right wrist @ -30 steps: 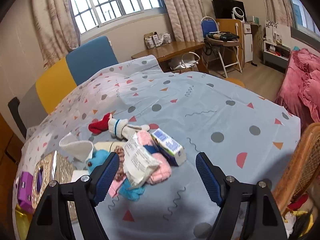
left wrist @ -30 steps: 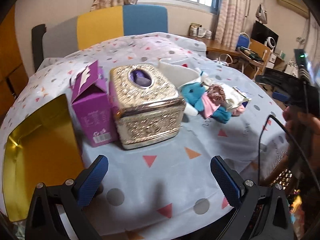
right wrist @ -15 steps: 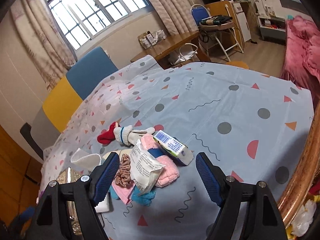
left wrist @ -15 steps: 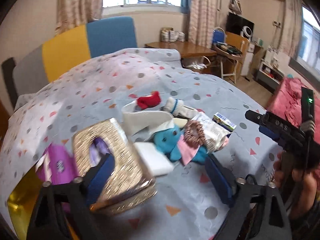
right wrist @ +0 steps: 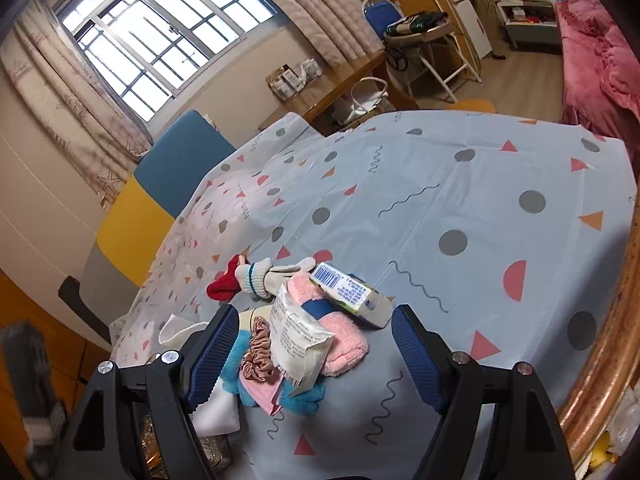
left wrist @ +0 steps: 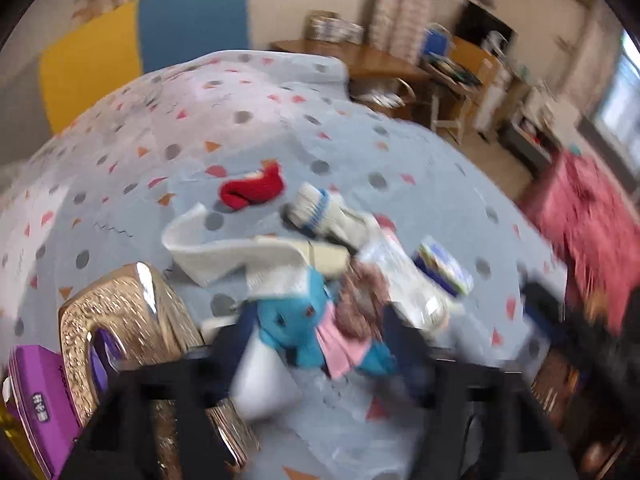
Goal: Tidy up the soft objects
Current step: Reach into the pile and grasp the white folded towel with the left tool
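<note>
Just ahead of the left tongs [left wrist: 320, 344], between their closing, empty jaws, lies the blue plush toy [left wrist: 294, 316]; right tongs [right wrist: 308, 354] wide open, empty, hovering beside it.

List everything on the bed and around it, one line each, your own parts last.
Bedsheet: one, pale blue with dots and triangles, under everything.
Plush toy: one, blue with pink, front of the pile.
Red sock: one, behind the pile.
White sock: one, blue stripe, beside the red sock.
Pink towel: one, in the pile.
Scrunchie: one, brown, on the toy.
Wipes pack: one, white, on the towel.
Tissue pack: one, blue and green.
Tissue box: one, gold, left.
Purple box: one, far left.
Left gripper: blue pads, closing around the toy, not gripping.
Right gripper: open over the pile.
</note>
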`<state>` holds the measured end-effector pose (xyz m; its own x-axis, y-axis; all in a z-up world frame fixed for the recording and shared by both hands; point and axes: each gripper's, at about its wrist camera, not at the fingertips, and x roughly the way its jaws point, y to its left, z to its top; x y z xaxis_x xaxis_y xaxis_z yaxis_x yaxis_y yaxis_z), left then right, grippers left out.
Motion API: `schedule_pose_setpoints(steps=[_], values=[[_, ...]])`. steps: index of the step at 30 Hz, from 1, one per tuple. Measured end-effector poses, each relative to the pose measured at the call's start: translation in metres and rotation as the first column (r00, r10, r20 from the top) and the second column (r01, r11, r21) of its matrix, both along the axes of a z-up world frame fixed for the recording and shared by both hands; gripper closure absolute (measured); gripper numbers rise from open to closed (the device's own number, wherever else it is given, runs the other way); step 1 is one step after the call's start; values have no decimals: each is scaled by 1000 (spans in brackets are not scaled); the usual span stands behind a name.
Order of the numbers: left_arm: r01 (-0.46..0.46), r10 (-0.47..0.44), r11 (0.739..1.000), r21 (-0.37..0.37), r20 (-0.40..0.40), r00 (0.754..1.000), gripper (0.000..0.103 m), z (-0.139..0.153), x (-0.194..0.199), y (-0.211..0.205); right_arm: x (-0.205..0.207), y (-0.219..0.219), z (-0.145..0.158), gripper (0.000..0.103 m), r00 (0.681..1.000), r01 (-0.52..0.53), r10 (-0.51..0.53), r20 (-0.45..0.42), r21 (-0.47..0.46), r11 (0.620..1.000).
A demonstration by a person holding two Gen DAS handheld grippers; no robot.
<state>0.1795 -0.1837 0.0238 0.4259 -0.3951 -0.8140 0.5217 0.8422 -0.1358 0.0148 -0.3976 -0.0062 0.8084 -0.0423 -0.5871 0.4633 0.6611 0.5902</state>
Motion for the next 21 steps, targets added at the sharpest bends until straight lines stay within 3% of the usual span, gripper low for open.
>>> schedule_pose_setpoints(steps=[3,5,7,9,13,15,19,21], values=[[-81,81,996,-27,-16,997,24,9,27,4,2,-1,-3,23,1000,-14,14,-2,23,1000],[-56,55,998,4,78,995,25,20,36,-2,2,-2,-5,23,1000,-17,17,1,43,999],[-4,-15,992,122,151,988,25,23,43,-12,3,-3,-7,23,1000,-24,25,-3,60,998],[44,-76,976,212,148,986,27,22,48,-17,5,-4,-10,23,999,-31,32,-10,78,996],[129,-170,923,362,85,982,25,11,59,-18,7,-5,-14,23,999,-34,37,-27,102,994],[180,-235,875,450,69,970,24,-2,58,-20,7,-6,-14,23,999,-36,39,-30,109,993],[273,-352,791,548,42,935,24,-29,51,-23,9,-6,-15,23,998,-42,47,-37,119,992],[302,-381,767,567,23,924,25,-39,50,-27,10,-6,-16,23,997,-49,55,-46,124,991]])
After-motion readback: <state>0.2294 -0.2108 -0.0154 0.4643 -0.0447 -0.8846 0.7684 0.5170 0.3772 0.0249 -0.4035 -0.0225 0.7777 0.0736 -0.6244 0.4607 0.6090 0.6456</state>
